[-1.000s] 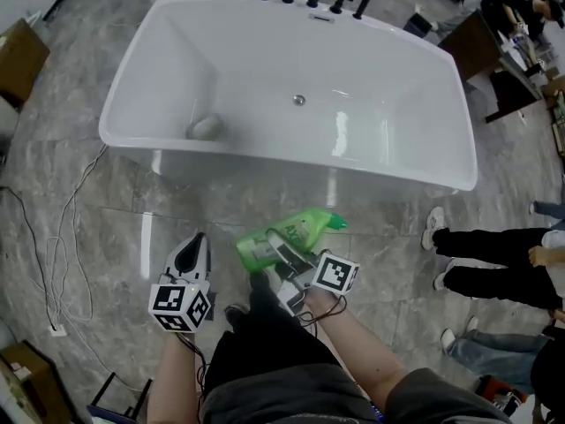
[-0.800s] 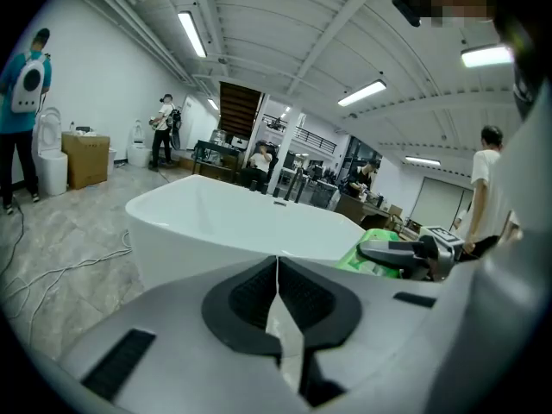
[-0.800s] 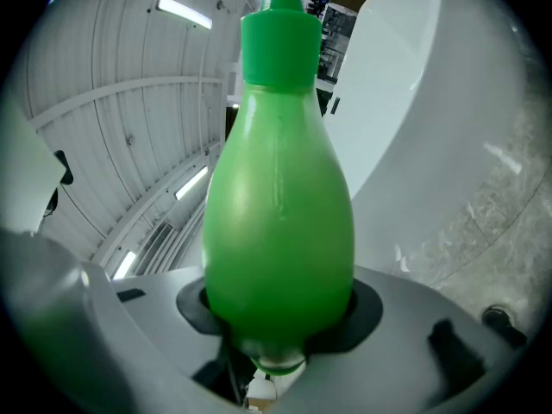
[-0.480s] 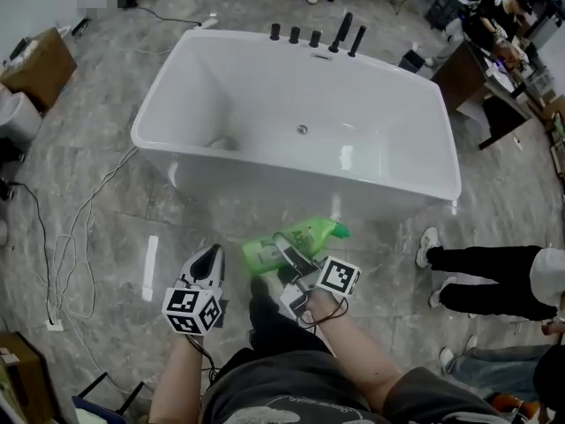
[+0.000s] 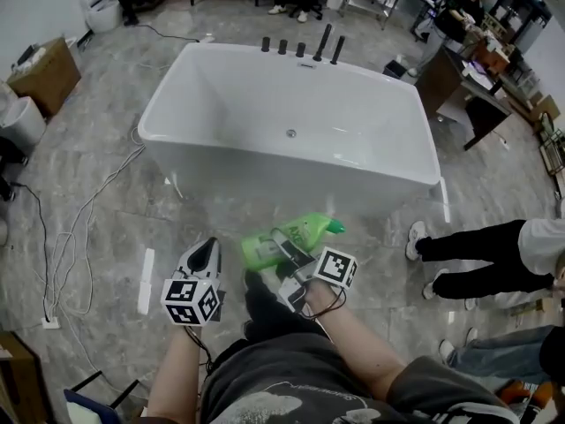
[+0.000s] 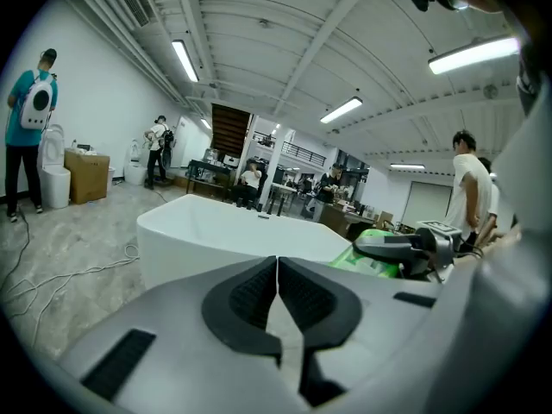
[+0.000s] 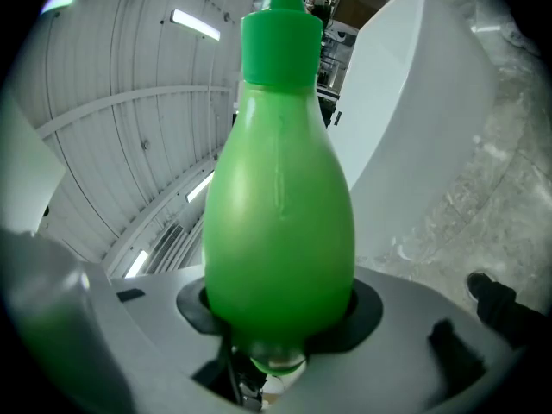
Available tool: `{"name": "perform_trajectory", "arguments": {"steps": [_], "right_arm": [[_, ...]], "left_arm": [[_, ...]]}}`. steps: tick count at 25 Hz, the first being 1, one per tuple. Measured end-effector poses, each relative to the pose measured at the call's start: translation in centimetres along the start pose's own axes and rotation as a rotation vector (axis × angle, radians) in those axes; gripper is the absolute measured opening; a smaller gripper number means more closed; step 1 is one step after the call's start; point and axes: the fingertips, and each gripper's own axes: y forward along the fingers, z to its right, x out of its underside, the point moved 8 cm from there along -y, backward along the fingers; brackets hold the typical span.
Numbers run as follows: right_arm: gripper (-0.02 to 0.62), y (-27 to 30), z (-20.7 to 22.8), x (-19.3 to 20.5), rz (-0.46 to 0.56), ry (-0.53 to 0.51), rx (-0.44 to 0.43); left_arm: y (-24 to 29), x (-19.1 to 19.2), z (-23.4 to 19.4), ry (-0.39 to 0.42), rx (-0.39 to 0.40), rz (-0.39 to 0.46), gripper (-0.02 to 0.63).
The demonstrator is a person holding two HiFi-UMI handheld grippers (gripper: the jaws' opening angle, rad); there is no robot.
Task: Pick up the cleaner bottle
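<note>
Now my right gripper (image 5: 284, 247) clamps the green cleaner bottle (image 5: 311, 229) at lower centre of the head view. Its long axis lies across the frame, cap pointing right. My left gripper (image 5: 206, 245), jaws together and empty, is just left of it.

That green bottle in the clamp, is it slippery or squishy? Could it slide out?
Probably somewhat slippery: the green bottle looks glossy and smooth. Its rounded, tapering body might slide in the right gripper, though the pads clamp its wide part. Likely fairly stiff: no dent shows there.
</note>
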Motion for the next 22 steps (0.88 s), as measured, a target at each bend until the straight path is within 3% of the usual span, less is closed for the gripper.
{"name": "perform_trajectory", "arguments": {"steps": [4,13,22], "right_arm": [[0.199,-3.0,-1.5,0.9,0.024,0.010,0.012],[0.199,-3.9,-4.1,1.2,0.094,0.019,0.011],[0.199,-3.5,-3.4,1.0,0.057,0.021,-0.012]], "left_arm": [[-1.6,0.4,1.8,-0.016,0.031,0.011,0.015],[-2.9,-0.1,1.2,-0.023,0.080,-0.001,0.015],[-3.4,-0.4,1.3,-0.026,0.033,0.022,0.015]]}}
